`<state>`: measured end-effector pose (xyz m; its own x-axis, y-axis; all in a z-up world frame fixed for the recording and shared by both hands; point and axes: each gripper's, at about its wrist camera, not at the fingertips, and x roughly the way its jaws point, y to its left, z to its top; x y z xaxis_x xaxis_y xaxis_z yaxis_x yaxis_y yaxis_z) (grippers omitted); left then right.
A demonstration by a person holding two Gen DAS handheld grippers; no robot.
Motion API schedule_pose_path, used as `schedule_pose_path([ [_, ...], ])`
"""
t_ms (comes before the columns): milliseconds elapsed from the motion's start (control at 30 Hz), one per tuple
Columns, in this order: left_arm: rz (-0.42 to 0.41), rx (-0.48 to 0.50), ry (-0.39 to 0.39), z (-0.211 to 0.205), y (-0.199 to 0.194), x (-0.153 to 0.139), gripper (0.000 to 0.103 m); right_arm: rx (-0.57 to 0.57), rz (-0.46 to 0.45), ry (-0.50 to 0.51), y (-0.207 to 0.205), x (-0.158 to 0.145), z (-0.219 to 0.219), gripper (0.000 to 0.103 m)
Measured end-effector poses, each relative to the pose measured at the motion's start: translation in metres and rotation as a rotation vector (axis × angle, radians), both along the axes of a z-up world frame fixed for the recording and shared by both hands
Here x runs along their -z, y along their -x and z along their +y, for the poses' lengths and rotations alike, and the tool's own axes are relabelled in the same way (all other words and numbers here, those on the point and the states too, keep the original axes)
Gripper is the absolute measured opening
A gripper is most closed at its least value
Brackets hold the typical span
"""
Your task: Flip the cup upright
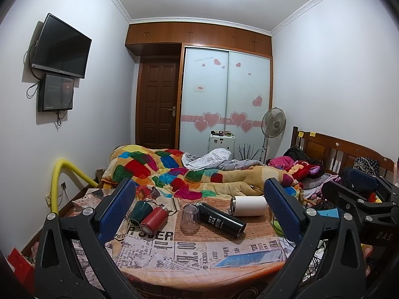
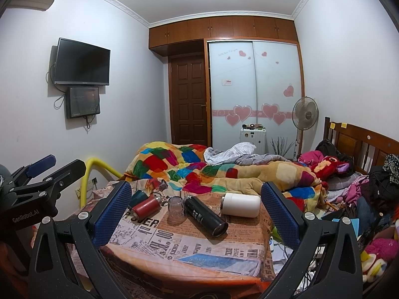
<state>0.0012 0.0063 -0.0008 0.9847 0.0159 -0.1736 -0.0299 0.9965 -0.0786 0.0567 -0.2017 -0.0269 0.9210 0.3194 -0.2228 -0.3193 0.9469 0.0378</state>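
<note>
Nothing is done yet: the clear cup [image 1: 190, 218] stands mouth-down on the table [image 1: 199, 254] between the red bottle [image 1: 154, 220] and black bottle [image 1: 222, 220], while the left gripper [image 1: 199, 211] and right gripper [image 2: 197, 211] hang wide open and empty, short of it.

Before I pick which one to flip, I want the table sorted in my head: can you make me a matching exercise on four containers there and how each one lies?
Things:
1. clear glass cup
2. black flask
3. white tumbler
4. red bottle

States:
A. on its side, farthest right
B. standing mouth down
C. on its side beside the green cup
D. on its side, mid-table, white lettering

Pairs: 1-B, 2-D, 3-A, 4-C
</note>
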Motion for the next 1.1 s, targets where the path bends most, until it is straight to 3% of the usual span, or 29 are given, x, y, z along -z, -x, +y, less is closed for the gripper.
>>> schedule_pose_path([
  [1100, 0.002, 0.0, -0.003, -0.003, 0.001, 0.0, 0.103, -0.004, 0.002, 0.004, -0.002, 0.002, 0.01, 0.103],
])
